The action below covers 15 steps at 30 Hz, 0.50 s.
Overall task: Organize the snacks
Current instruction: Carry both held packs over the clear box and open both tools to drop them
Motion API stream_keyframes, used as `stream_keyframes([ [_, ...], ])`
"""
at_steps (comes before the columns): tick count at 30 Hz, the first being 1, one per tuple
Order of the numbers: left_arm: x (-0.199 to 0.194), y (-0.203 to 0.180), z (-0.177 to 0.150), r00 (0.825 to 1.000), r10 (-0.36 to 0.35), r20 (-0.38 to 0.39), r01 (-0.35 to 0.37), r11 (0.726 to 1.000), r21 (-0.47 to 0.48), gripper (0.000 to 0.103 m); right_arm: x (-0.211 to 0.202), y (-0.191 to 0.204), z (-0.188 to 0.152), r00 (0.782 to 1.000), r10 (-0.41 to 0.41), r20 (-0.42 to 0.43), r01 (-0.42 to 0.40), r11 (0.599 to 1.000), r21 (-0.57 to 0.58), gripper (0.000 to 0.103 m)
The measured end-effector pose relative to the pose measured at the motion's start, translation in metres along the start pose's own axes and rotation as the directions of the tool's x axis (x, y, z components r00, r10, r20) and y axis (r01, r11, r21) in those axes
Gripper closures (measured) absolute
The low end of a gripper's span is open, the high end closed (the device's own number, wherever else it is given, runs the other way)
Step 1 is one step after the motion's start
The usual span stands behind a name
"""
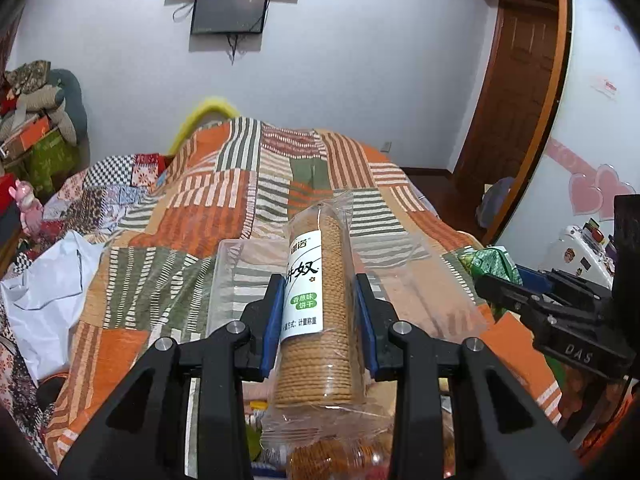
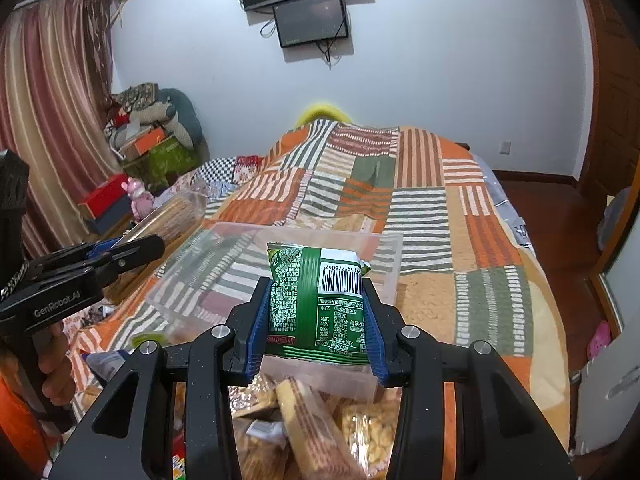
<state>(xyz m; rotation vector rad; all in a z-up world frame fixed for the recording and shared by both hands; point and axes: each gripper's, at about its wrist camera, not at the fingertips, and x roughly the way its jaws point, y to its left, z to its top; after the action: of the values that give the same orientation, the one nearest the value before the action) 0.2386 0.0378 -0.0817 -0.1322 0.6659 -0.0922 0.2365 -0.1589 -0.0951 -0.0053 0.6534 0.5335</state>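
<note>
My left gripper [image 1: 318, 284] is shut on a clear sleeve of round biscuits [image 1: 320, 304] with a white label, held above the near end of a clear plastic box [image 1: 230, 264] on the bed. My right gripper [image 2: 316, 288] is shut on a green snack packet [image 2: 318, 304], barcode side up, held over the same clear box [image 2: 192, 276]. The right gripper and its green packet [image 1: 492, 262] show at the right of the left wrist view. The left gripper [image 2: 136, 250] and its biscuit sleeve [image 2: 176, 216] show at the left of the right wrist view.
A patchwork quilt [image 1: 248, 184] covers the bed. More snack packs [image 2: 312, 424] lie in a pile just below the grippers. Boxes and cushions [image 2: 152, 136] are stacked by the curtain at the far left. A wooden door [image 1: 520, 92] stands at the right.
</note>
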Motion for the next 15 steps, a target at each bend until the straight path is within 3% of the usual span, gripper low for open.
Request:
stream_keyframes([
  [15, 0.064, 0.014, 0.002, 0.988, 0.017, -0.157, -0.020, 1.000, -0.016, 0.070, 0.057, -0.010, 0.002, 0.983, 0.028, -0.182, -0.034, 0.999, -0.032, 0.064],
])
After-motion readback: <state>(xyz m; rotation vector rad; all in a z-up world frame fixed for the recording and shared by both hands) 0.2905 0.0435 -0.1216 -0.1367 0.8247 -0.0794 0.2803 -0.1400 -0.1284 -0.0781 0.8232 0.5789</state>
